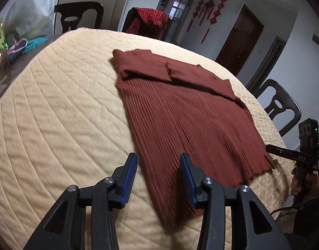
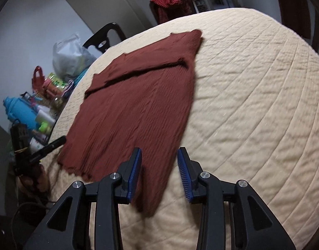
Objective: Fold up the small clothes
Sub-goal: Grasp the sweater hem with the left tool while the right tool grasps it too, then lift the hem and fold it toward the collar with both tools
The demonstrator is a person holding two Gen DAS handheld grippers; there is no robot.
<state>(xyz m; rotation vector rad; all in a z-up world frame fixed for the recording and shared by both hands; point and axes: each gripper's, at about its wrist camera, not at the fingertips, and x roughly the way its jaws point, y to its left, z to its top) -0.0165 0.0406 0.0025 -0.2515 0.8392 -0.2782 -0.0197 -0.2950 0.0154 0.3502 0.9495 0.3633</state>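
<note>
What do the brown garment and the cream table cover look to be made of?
Garment: apparently ribbed knit, matte, soft; narrow lengthwise ridges, limp flat drape. Table cover: seemingly quilted fabric, matte; stitched lines with puffy channels between them. Exact fibres cannot be told.

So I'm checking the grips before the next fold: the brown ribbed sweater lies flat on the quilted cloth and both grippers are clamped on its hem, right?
Not clamped. The sweater does lie flat on the quilted cloth, but the left gripper and right gripper are both open, pads clear of the fabric, as each wrist view shows.
</note>
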